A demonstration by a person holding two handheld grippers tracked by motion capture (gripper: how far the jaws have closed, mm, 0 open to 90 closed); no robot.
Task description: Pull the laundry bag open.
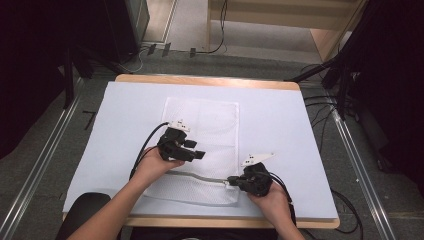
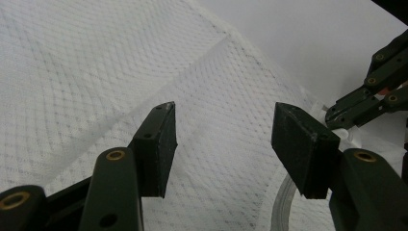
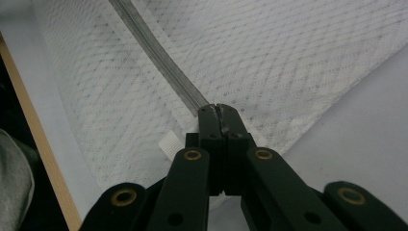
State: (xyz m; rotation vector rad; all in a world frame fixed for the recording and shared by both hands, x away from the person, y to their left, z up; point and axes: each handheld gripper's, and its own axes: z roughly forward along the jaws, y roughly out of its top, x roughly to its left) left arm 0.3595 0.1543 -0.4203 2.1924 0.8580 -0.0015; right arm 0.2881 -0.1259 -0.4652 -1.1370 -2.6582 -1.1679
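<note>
On the table point(image 1: 280, 107) lies a white mesh bag point(image 1: 205, 125). The right gripper point(image 1: 231, 180) pinches its zipper point(image 3: 159, 55) tight. The left gripper point(image 2: 223, 139) gapes wide, holding nothing.

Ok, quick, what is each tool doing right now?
Left tool: open, holding nothing, over the mesh bag.
Right tool: closed on the bag's zipper end.

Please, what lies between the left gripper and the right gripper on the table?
In the high view, the grey zipper of the white mesh bag runs from below the left gripper to the right gripper, whose jaws are shut at its end.
</note>
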